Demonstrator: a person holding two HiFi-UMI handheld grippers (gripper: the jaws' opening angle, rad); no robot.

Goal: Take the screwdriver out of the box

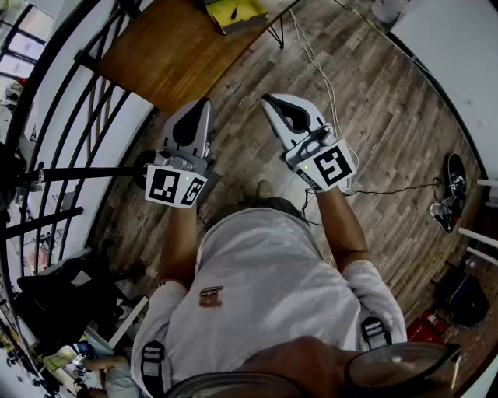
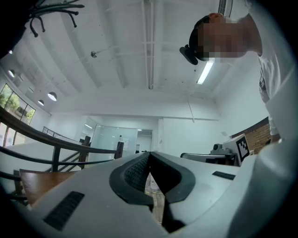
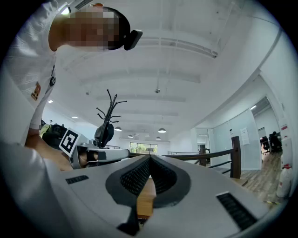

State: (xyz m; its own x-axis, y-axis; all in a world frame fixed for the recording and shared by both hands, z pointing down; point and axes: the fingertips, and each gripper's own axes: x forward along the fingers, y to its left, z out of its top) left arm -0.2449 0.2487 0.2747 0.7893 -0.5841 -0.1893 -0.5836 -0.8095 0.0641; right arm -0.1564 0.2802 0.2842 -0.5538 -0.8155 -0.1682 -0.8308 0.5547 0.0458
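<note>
Screwdriver could not be made out in the head view; the yellow box (image 1: 233,12) that likely held it sat at the far end of the wooden table (image 1: 179,54), well ahead of the left gripper (image 1: 204,102) and right gripper (image 1: 268,99) and about equally near to both, its contents too small to read. The left gripper view showed its jaws clenched tip to tip on nothing. The right gripper view showed the same, closed and empty.

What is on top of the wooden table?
A yellow box sits at the far corner of the table. Something small and dark lies in it, but the picture's edge cuts the box off, so its contents cannot be identified.
</note>
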